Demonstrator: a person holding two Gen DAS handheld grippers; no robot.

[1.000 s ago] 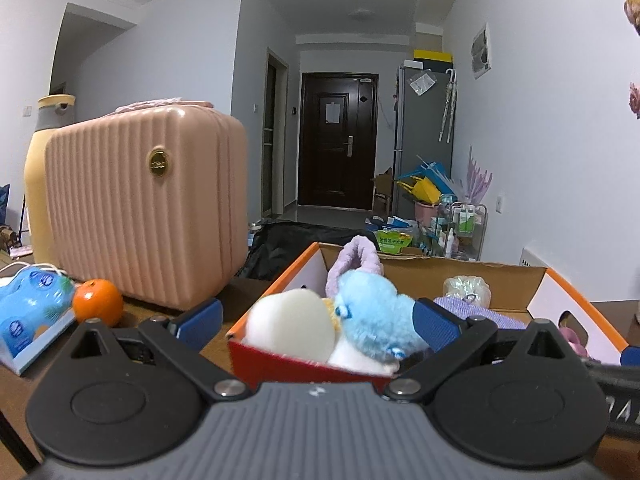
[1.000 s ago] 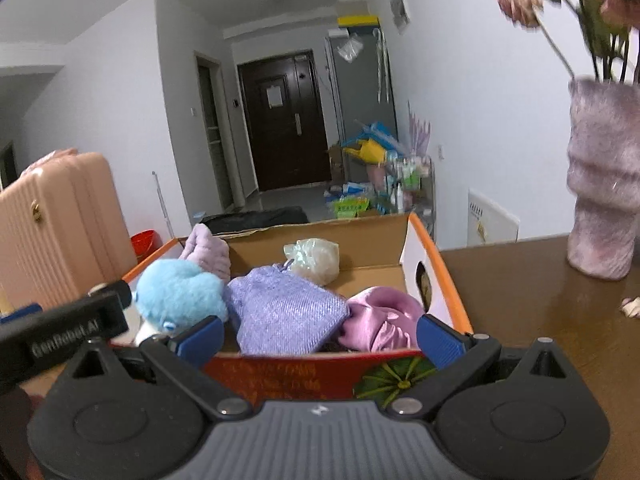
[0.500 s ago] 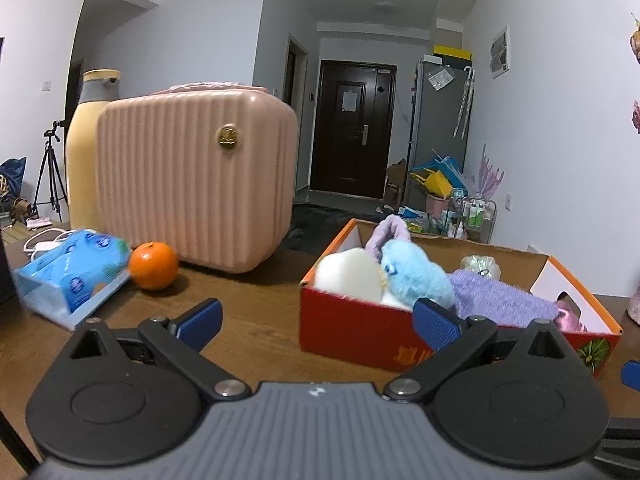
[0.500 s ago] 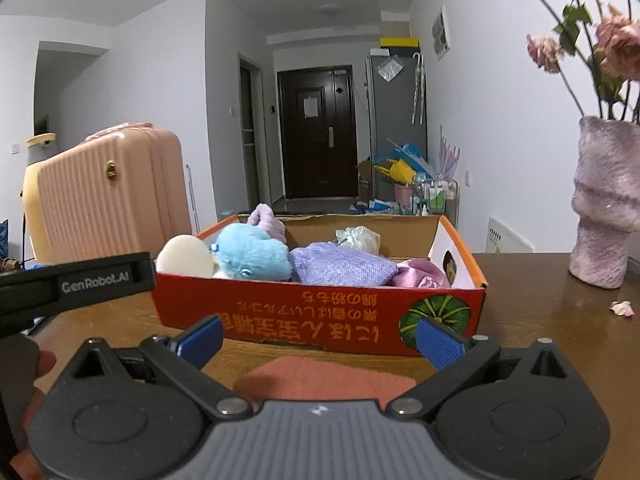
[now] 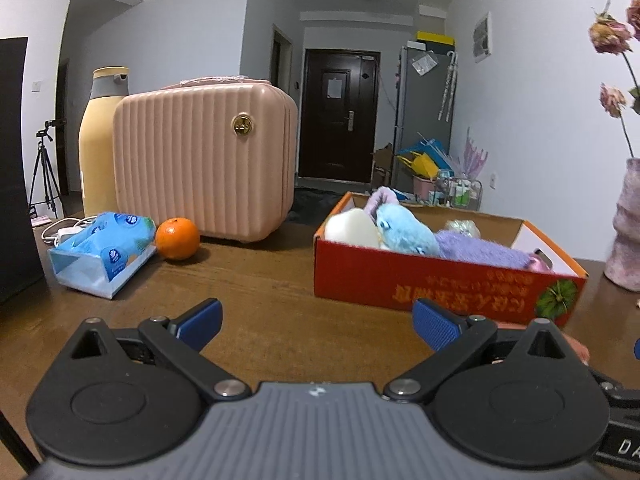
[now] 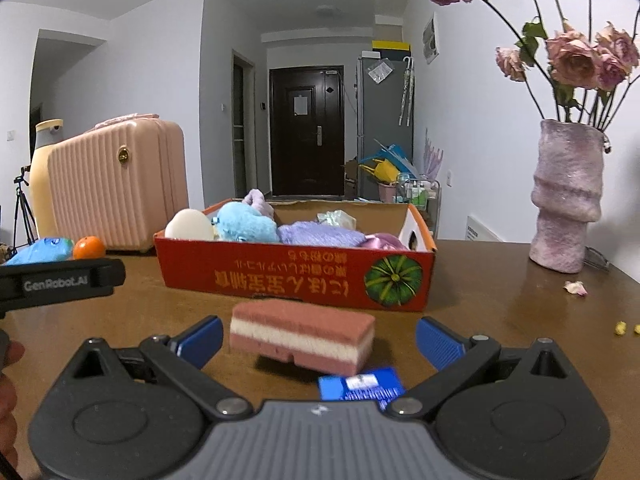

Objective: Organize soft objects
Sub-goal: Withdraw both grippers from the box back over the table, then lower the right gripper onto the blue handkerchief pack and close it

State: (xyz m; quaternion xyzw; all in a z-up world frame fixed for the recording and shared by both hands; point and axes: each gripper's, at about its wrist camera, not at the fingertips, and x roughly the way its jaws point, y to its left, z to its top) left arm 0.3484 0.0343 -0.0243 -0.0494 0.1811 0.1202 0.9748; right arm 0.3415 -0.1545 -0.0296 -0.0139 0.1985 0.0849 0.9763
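Inside red box (image 6: 256, 276): blue plush (image 6: 246, 222), purple cloth (image 6: 320, 234)

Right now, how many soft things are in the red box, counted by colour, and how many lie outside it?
In the red box:
White: 1
Blue: 1
Purple: 2
Pink: 1
Pale green: 1
Outside: 1, the pink sponge
Total: 7

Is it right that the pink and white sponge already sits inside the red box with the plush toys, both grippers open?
Not quite. The right wrist view shows the pink and white sponge lying on the table in front of the red box, not inside it. The plush toys are in the box, and the left gripper and right gripper are both open.
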